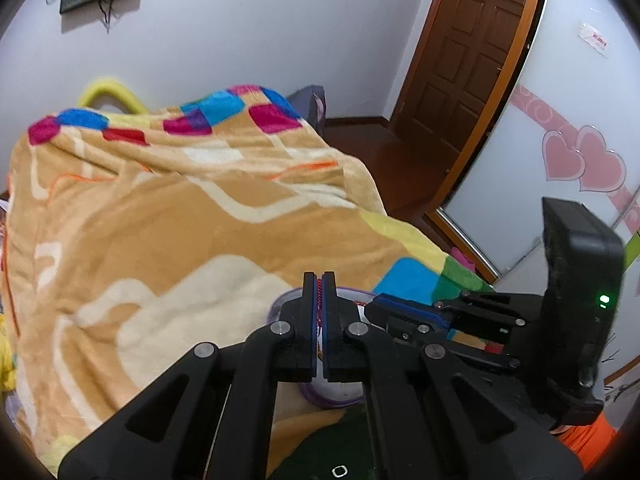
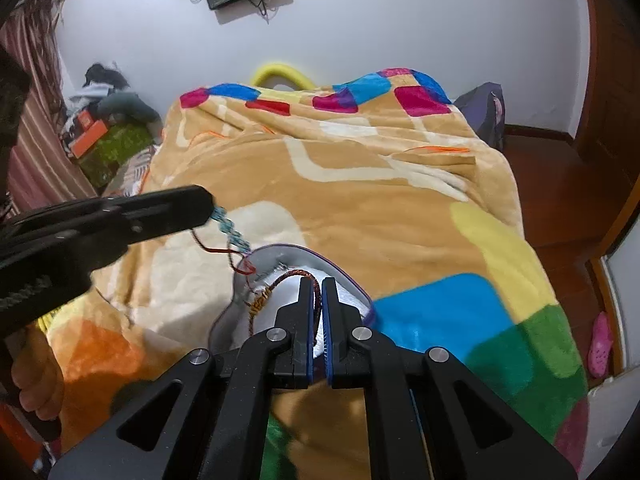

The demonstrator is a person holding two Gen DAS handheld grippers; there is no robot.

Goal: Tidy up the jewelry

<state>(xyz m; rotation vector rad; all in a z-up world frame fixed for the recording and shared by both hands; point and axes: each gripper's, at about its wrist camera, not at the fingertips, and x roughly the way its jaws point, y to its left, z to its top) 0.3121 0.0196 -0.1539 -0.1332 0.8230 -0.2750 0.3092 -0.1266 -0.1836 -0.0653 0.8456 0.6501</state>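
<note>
A heart-shaped jewelry box (image 2: 304, 268) with a purple rim and white lining lies on the blanket; its rim also shows in the left wrist view (image 1: 344, 396). My left gripper (image 1: 319, 280) is shut on a red cord (image 1: 319, 292); in the right wrist view it (image 2: 208, 210) holds a blue bead bracelet (image 2: 232, 232) with red cord (image 2: 208, 248) trailing into the box. My right gripper (image 2: 318, 284) is shut on a dark red braided bracelet (image 2: 280, 284) over the box.
A tan blanket (image 2: 360, 208) with coloured squares covers the bed. A wooden door (image 1: 464, 48) and a wardrobe with pink hearts (image 1: 576, 160) stand at the right. Clutter (image 2: 104, 128) is piled at the bed's far left. A pink shoe (image 2: 600, 344) lies on the floor.
</note>
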